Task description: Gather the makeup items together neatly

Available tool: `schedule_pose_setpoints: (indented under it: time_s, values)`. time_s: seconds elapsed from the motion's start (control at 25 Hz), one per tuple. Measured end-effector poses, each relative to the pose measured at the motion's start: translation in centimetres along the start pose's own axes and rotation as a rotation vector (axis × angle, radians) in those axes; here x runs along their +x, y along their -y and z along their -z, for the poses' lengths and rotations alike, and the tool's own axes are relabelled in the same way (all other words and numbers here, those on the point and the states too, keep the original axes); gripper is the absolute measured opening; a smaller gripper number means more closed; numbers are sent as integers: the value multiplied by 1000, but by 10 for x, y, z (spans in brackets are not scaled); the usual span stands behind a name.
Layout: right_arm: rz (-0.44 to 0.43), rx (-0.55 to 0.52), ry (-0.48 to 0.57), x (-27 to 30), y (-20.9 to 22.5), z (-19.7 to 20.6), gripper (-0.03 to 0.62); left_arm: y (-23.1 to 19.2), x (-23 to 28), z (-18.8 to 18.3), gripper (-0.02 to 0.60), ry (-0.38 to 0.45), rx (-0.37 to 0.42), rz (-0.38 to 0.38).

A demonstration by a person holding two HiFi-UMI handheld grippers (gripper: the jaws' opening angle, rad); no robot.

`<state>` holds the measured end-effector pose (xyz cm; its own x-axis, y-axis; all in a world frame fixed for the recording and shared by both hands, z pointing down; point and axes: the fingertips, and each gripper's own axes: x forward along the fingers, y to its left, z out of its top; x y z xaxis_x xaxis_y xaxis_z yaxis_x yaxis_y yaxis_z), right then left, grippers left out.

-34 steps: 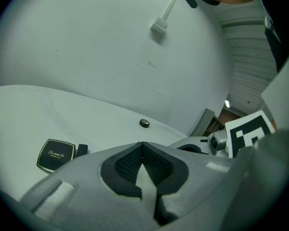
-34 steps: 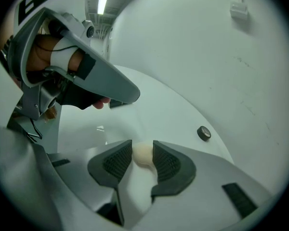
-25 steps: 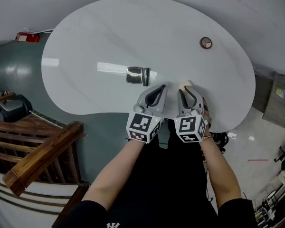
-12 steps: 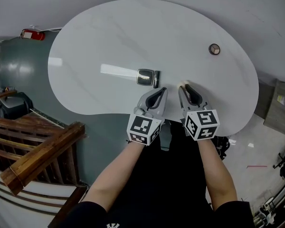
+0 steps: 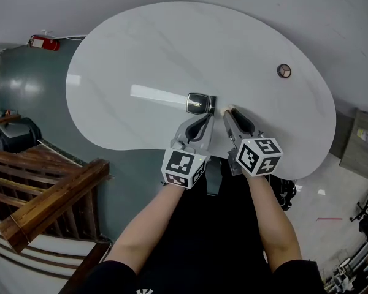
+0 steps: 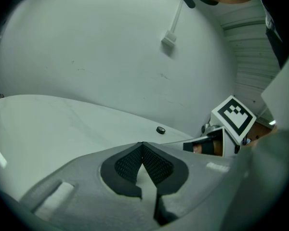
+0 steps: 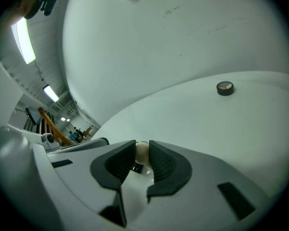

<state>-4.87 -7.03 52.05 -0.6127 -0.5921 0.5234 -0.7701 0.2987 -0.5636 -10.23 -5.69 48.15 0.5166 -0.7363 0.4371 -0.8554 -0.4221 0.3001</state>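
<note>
The right gripper (image 5: 230,114), jaws partly closed on a cream item (image 7: 142,153), has rolled and advanced. The dark compact (image 5: 198,103) now lies just ahead-left of it, at the tip of the closed, empty left gripper (image 5: 207,117). Placement looks near.

Bright, even light is filling the head view, and the table (image 5: 233,48) is throwing back a long white glare streak (image 5: 156,95) left of centre. Shadows are staying faint. Straight lines are bowing towards the edges of every frame. Both gripper views are fading into a black vignette at the corners, and their nearest foreground along the bottom is blurring. A ceiling light strip (image 7: 23,40) is burning out at the right gripper view's upper left.
</note>
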Motion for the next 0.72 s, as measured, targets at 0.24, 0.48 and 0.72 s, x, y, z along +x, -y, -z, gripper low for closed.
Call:
schedule_pose_setpoints:
  time_s: [0.24,0.48,0.72]
  values:
    - [-86,179,42,12,-4,-4,94,-11,-3,-3,8,3,4,-1]
    - [-133,332,68,20,3,0,95,-18,-4,-4,8,-3,11,5]
    - [-122,360,67,17,10,8,107,-20,-2,-4,8,-9,14,16]
